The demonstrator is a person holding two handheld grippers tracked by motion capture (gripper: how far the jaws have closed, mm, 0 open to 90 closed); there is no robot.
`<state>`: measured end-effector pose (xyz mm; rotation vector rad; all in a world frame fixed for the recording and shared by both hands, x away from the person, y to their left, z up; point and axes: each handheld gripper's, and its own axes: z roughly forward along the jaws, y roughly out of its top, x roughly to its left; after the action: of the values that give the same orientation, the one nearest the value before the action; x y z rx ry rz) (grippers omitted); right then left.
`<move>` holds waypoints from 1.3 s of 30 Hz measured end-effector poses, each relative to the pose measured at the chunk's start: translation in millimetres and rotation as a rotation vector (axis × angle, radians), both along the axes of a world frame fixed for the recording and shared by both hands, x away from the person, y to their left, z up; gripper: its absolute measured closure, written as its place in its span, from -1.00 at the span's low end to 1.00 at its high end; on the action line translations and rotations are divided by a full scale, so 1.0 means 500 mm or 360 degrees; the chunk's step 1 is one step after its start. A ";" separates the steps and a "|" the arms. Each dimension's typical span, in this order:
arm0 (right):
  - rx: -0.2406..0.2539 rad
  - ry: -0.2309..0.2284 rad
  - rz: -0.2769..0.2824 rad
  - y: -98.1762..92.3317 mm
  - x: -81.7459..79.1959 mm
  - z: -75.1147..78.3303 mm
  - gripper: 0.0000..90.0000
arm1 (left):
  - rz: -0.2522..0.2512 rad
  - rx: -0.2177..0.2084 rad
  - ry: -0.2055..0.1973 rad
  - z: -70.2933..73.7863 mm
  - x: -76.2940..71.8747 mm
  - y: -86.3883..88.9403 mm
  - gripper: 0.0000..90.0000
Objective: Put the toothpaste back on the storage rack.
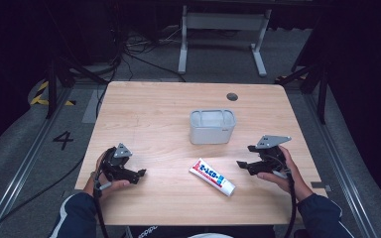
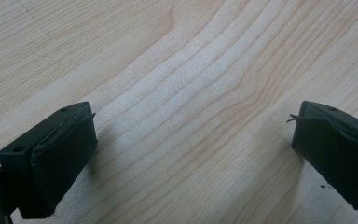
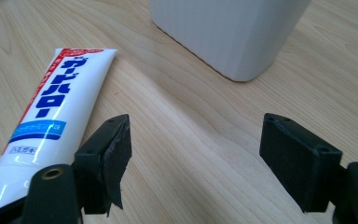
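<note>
Left tongs (image 2: 193,154) wide apart, nothing between, above bare wooden table (image 2: 191,70).

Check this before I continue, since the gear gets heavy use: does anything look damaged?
Yes: the black foam pad on one jaw of the right gripper looks torn and peeling along its edge.

i see a light wooden table (image 1: 144,114) with a small dark round cap (image 1: 232,96) near its far edge. behind it, a white metal stand (image 1: 223,29) sits on grey floor, with black cables (image 1: 129,52) and a painted number four (image 1: 63,140) at left.
</note>
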<state>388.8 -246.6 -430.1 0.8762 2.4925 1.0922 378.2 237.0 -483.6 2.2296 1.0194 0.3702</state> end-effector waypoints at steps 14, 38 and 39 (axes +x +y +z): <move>-0.0049 0.0015 0.0127 0.059 -0.006 0.006 -0.42 | 0.0004 0.0002 0.0002 0.000 0.000 0.000 -1.00; -0.0149 0.0078 0.0373 0.188 -0.014 -0.003 -0.38 | 0.0003 0.0002 0.0002 0.000 0.000 0.000 -1.00; -0.0158 0.0080 0.0378 0.192 -0.014 -0.006 -0.38 | 0.0003 0.0001 0.0003 0.000 0.000 0.000 -1.00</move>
<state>381.8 -150.5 -432.9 0.5985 2.7203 1.0164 378.0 236.9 -483.5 2.2300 1.0228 0.3696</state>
